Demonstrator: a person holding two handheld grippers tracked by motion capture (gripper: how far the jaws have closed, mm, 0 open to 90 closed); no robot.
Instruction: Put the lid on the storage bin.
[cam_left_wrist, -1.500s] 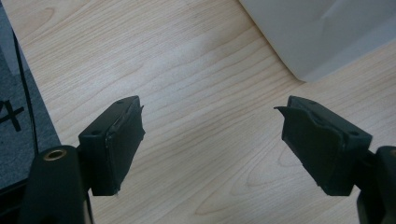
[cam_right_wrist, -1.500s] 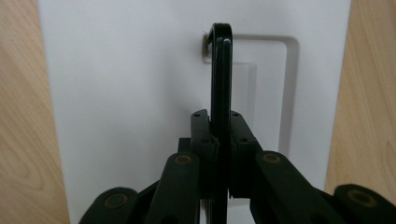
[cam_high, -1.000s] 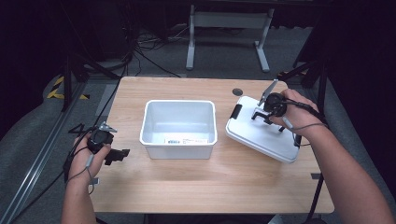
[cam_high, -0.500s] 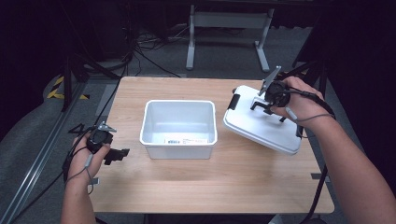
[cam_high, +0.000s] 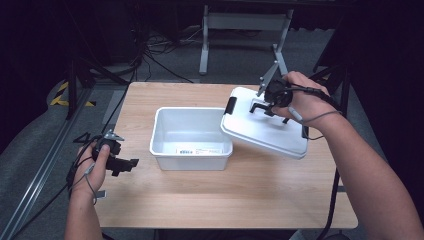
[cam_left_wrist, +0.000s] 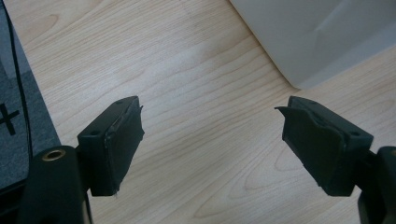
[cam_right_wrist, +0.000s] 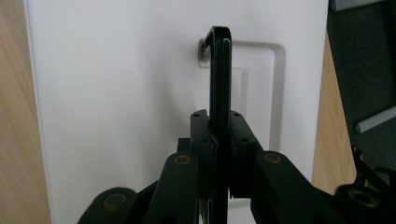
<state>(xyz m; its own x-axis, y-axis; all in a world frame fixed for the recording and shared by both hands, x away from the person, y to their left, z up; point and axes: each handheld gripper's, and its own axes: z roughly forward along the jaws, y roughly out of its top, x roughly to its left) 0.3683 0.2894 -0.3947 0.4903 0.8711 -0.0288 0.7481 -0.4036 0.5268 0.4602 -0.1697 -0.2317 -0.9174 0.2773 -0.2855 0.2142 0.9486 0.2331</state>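
High view: a white open bin (cam_high: 191, 137) stands at the centre of the wooden worktop (cam_high: 225, 195). The right gripper (cam_high: 265, 104) holds a white lid (cam_high: 265, 127) by its black handle (cam_high: 260, 106); the lid is tilted, its left edge overlapping the bin's right rim. The left gripper (cam_high: 125, 165) rests at the worktop's left edge, well apart from the bin.

Left gripper view: the left gripper (cam_left_wrist: 210, 144) has its jaws spread wide with nothing between them, above bare worktop (cam_left_wrist: 196, 93); a corner of the bin (cam_left_wrist: 317, 37) lies ahead to the right.

Right gripper view: the right gripper (cam_right_wrist: 219, 154) is clamped tight on the upright black handle (cam_right_wrist: 219, 74), with the lid (cam_right_wrist: 116, 93) behind it.
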